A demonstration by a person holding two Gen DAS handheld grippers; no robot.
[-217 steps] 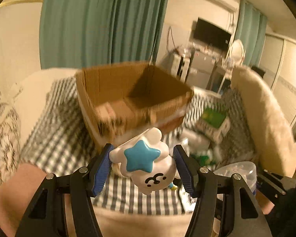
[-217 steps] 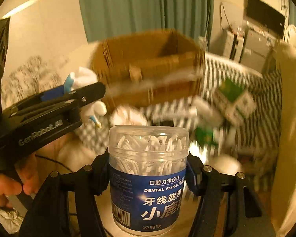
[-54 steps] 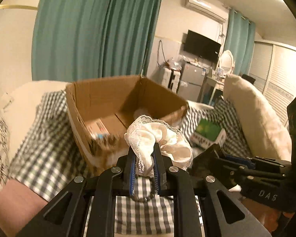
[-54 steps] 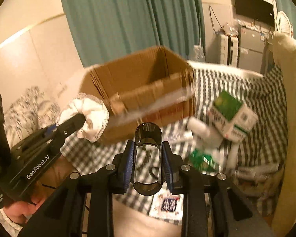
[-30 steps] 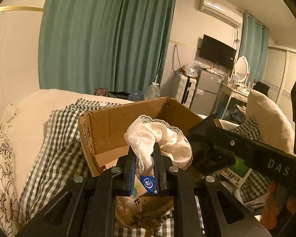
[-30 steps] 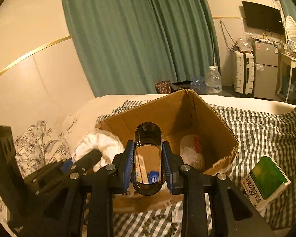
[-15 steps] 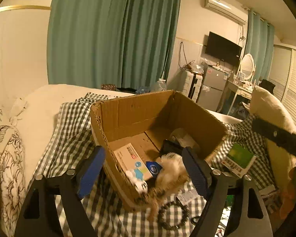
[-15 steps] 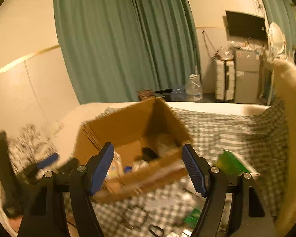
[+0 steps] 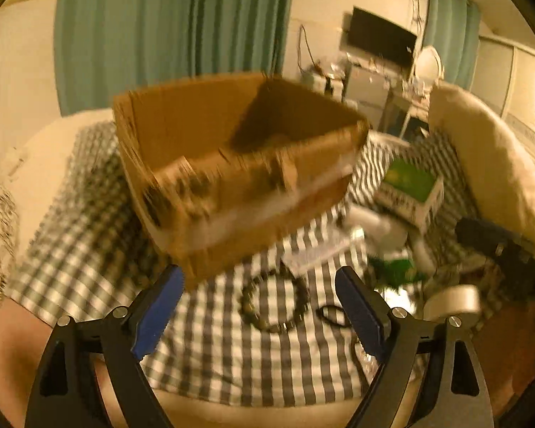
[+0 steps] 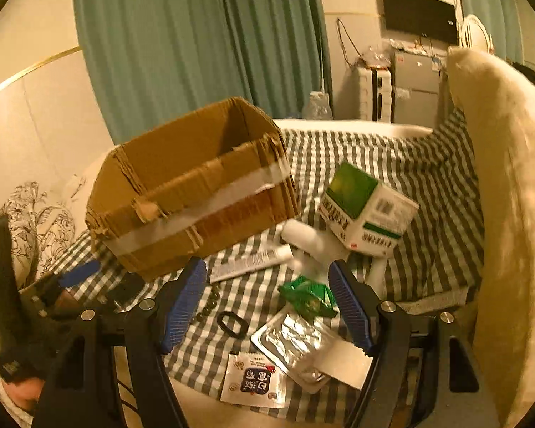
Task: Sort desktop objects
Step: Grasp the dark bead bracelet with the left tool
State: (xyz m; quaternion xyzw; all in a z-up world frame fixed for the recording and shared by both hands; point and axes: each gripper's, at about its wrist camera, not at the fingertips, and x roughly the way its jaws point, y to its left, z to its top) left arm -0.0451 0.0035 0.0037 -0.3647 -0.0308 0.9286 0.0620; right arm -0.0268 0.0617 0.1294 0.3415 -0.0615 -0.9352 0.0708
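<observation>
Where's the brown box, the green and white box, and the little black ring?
cardboard box (image 10: 196, 210): right wrist view, on its taped front wall.
green and white box (image 10: 369, 210): right wrist view, on its white side.
black ring (image 10: 232, 324): right wrist view, on its band.

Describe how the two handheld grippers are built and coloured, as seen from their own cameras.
Both the left gripper and right gripper share one design: black angular frames with triangular cut-outs, silver round screw heads at the joints, and two fingers faced with ribbed blue pads.
</observation>
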